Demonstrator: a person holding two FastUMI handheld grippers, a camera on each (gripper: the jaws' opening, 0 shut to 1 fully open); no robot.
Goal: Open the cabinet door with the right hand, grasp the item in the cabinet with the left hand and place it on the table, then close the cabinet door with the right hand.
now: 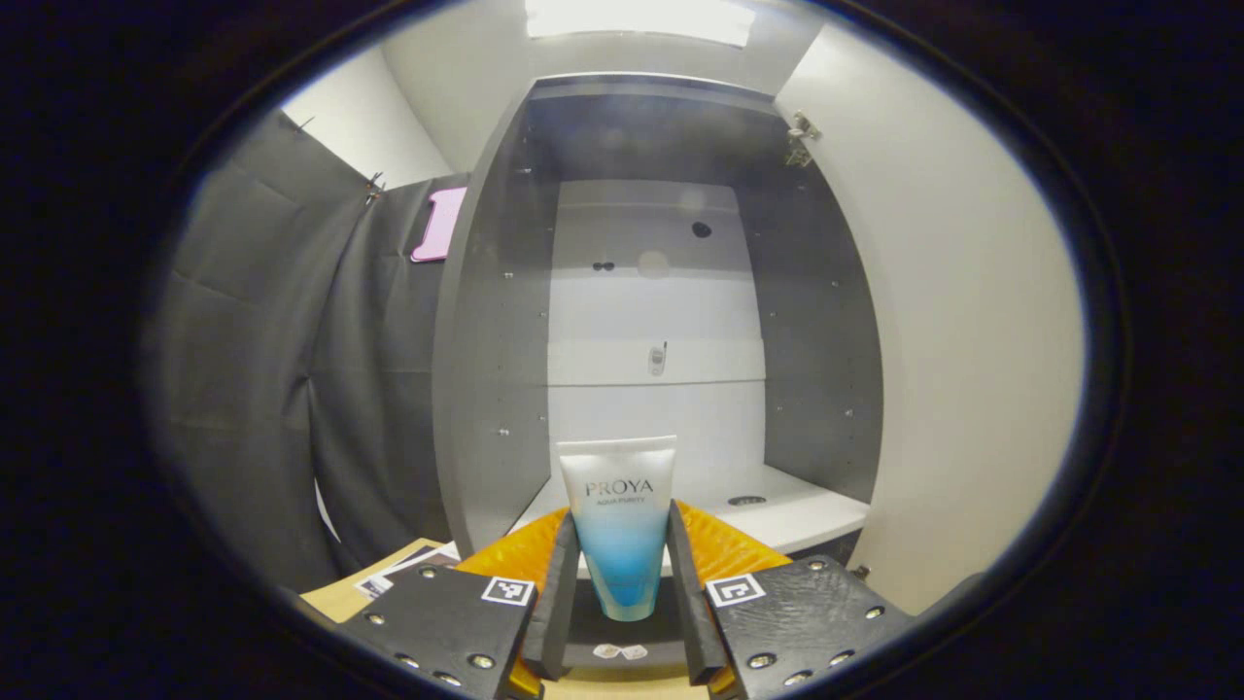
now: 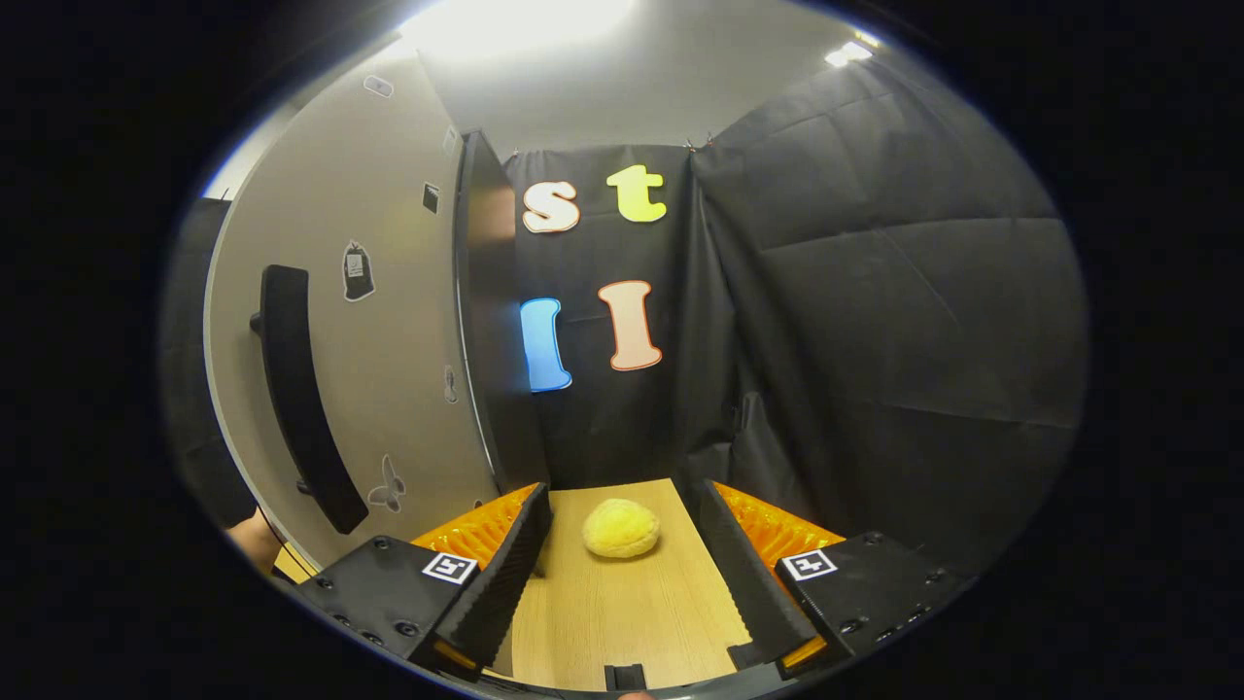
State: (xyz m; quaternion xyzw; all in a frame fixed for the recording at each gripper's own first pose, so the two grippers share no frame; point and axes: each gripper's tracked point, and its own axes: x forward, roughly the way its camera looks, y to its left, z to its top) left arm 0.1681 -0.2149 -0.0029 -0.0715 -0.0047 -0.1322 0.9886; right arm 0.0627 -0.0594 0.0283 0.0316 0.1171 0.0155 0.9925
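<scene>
With the cabinet open, we clamp the tube in our left gripper, while our right gripper waits spread beside the door.

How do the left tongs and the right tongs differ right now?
The left tongs are shut on the cream tube, held upright in front of the open cabinet; the right tongs are open and hold nothing. The left tongs face the cabinet's inside, while the right tongs face the wooden table, where a yellow bun-like thing lies beyond their fingertips, beside the door handle.
</scene>
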